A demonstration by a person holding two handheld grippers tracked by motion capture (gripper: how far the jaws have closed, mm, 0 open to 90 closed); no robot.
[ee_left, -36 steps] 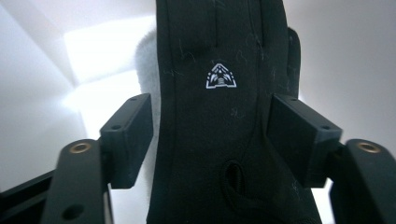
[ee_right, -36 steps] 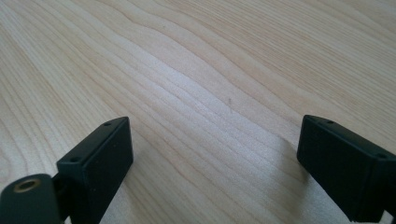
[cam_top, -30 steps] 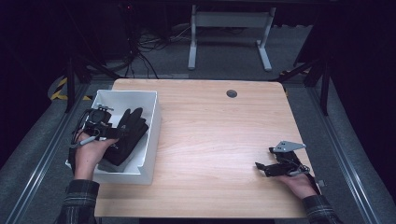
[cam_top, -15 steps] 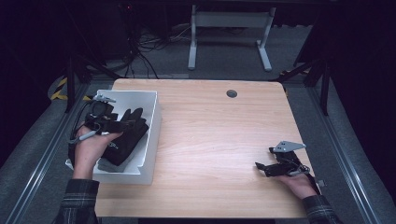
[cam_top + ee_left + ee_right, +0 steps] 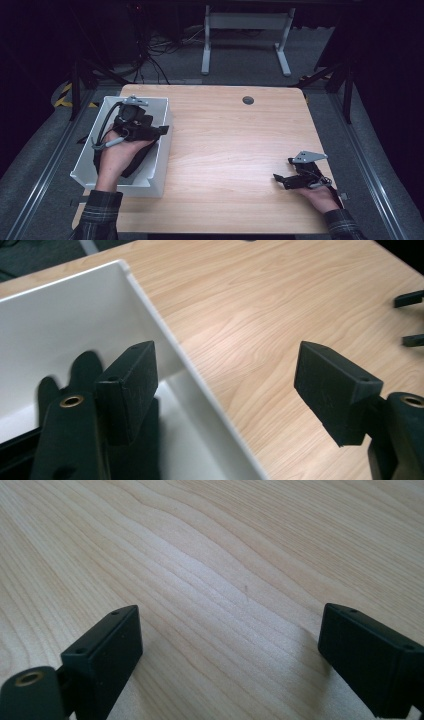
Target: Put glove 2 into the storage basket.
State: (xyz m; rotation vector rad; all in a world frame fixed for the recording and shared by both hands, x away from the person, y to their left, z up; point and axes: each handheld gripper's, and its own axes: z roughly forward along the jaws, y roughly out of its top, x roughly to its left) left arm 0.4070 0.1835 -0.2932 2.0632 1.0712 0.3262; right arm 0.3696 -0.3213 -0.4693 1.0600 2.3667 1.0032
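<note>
From the high view, my left gripper (image 5: 162,130) hangs over the right wall of the white bin (image 5: 162,165) at the table's (image 5: 235,145) left edge, its tips poking out past the rim toward the bare wood. The black glove (image 5: 131,165) lies in the bin under my left hand (image 5: 117,155), its long axis running down the bin's length, fingers toward the far end as best I can tell. My right gripper (image 5: 281,180) rests on the table near the front right corner, well apart from the bin, so the left claw is plainly the nearer one.

In the left gripper view, my jaws stand wide apart and hold nothing; they straddle the bin's wall (image 5: 165,335), one jaw over the inside, the other over the wood. The glove's fingers (image 5: 82,370) show just behind the inner jaw, below and to the bin side of the claw.

In the right gripper view, the jaws are apart and empty, low over plain wood grain.
</note>
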